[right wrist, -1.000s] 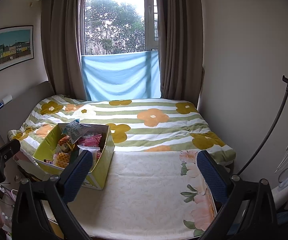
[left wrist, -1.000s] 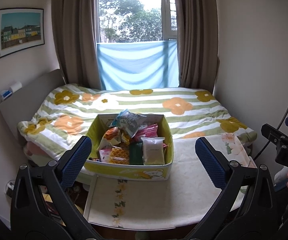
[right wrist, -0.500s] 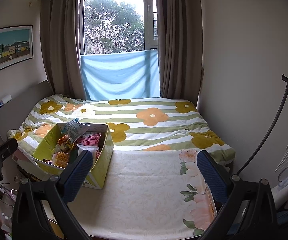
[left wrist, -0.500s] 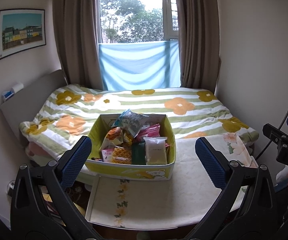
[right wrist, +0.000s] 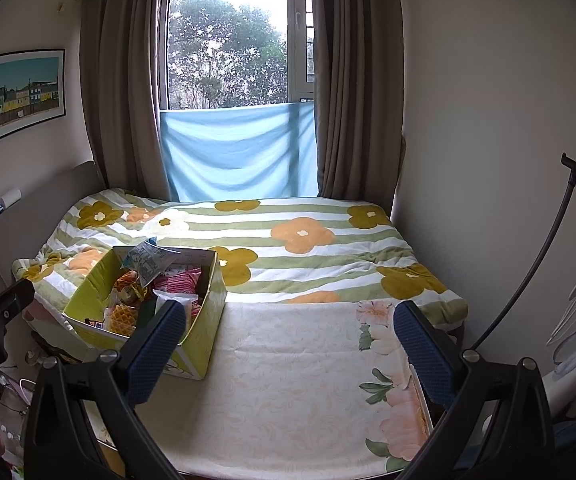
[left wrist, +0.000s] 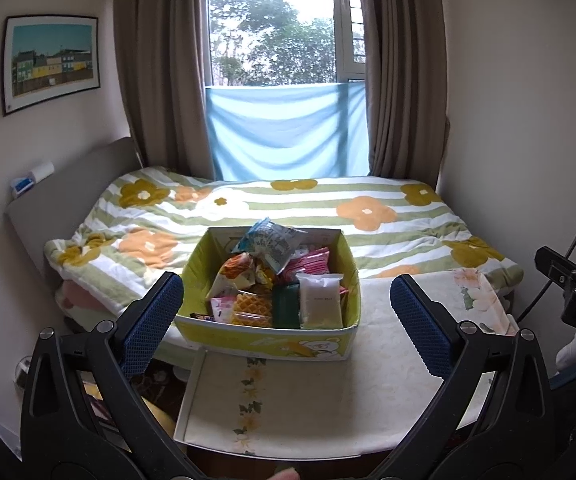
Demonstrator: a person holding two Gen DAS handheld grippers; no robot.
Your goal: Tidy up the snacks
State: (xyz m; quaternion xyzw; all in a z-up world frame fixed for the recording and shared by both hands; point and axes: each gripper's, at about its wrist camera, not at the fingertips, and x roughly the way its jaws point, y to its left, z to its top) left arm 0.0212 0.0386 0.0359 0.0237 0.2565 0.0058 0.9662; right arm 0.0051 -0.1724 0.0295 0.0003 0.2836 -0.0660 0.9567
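A yellow-green cardboard box (left wrist: 267, 340) full of snack packets stands at the far left of a small table with a cream floral cloth (left wrist: 308, 400). In it are a blue packet (left wrist: 269, 242) on top, a pink packet (left wrist: 310, 264), a white pouch (left wrist: 322, 306), a green packet (left wrist: 285, 310) and a waffle packet (left wrist: 251, 310). My left gripper (left wrist: 288, 320) is open and empty, held back from the box. My right gripper (right wrist: 292, 344) is open and empty over the bare cloth (right wrist: 288, 380), right of the box (right wrist: 203, 320).
A bed with a striped flower quilt (left wrist: 288, 208) lies behind the table, under a window with brown curtains. A headboard (left wrist: 67, 200) is on the left. A black stand (right wrist: 548, 260) leans at the right wall. Clutter sits on the floor at the left (right wrist: 7, 392).
Both views have drifted slightly, so the box sits a little lower and nearer in the left wrist view. Both grippers stay open and empty.
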